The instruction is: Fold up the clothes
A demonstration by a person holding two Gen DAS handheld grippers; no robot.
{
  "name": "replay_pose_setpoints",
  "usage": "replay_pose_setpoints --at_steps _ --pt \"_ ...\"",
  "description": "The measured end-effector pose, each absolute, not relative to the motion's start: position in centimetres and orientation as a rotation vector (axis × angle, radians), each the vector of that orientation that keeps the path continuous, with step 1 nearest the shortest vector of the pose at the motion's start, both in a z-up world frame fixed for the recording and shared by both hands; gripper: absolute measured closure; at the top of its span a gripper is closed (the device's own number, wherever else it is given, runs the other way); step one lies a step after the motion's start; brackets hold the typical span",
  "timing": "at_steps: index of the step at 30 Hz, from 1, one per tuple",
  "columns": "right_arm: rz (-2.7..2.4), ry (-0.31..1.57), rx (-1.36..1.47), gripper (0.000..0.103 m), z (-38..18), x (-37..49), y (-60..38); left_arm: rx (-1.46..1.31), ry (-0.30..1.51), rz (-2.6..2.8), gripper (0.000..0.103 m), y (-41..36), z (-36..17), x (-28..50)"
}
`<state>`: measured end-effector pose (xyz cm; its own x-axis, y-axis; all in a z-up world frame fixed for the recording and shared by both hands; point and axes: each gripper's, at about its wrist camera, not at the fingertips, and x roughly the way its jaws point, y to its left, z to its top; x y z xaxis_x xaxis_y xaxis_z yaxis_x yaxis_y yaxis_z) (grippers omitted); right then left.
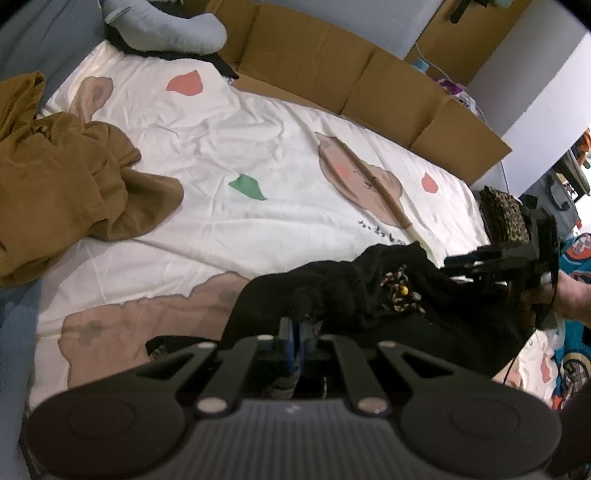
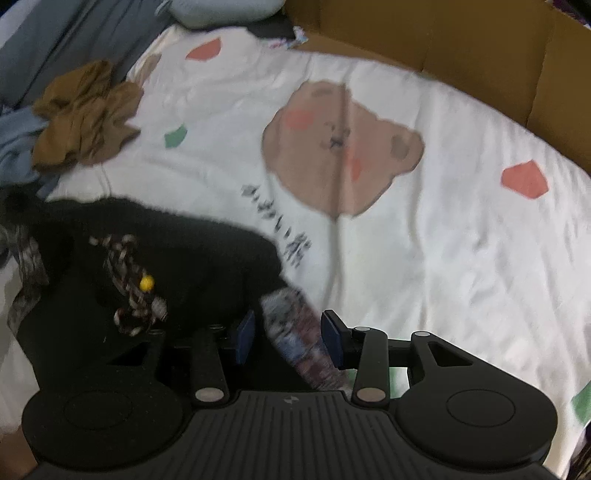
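Observation:
A black garment (image 1: 369, 295) with patterned trim and a yellow bead (image 2: 146, 283) lies bunched on the near part of the white bear-print sheet (image 1: 221, 155). My left gripper (image 1: 295, 332) is shut on one edge of it, and the fabric rises to its blue pads. In the right wrist view my right gripper (image 2: 289, 338) is open. A patterned strip (image 2: 295, 339) of the garment (image 2: 166, 251) runs between its blue pads with small gaps on both sides. In the left wrist view the right gripper (image 1: 452, 262) reaches in from the right, held by a hand (image 1: 572, 295).
A crumpled brown garment (image 1: 74, 177) (image 2: 81, 118) lies at the sheet's left edge. Flattened cardboard (image 1: 332, 74) (image 2: 443, 44) stands along the far side. A pale blue pillow (image 1: 166, 29) sits at the head, and a leopard-print item (image 1: 502, 214) is at the right edge.

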<state>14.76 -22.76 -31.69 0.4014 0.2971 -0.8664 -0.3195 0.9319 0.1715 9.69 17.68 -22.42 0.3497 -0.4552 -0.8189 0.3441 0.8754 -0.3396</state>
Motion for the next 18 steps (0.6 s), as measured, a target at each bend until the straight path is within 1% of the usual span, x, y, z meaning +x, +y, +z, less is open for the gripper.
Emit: replay_pose_setpoints --at_steps 4,9,11,13,14,16,18 --pt "0.396 1.087 -0.021 0.056 -31.8 16.3 -23.7 -0.123 1.102 -0.534 0.100 17.5 -22.9 10.2" --pt "0.481 1.140 -0.059 0.057 -33.3 17.3 -22.7 -0.117 1.117 -0.546 0.098 17.1 -23.8 10.9" --pt "0.496 1.146 -0.067 0.057 -33.8 17.6 -22.3 -0.117 1.124 -0.549 0.094 17.1 -24.3 11.3" --pt "0.508 1.144 -0.089 0.057 -34.0 17.7 -22.0 -0.122 1.128 -0.553 0.083 17.0 -24.7 11.6" --pt "0.514 1.143 -0.099 0.057 -34.1 17.7 -21.9 -0.127 1.129 -0.561 0.081 17.0 -24.9 11.8" --pt "0.529 1.146 -0.115 0.057 -34.4 17.9 -21.6 -0.138 1.131 -0.577 0.072 16.9 -25.2 12.2" --pt "0.546 1.149 -0.121 0.057 -34.7 18.0 -21.4 -0.141 1.136 -0.590 0.066 16.5 -25.6 12.4"
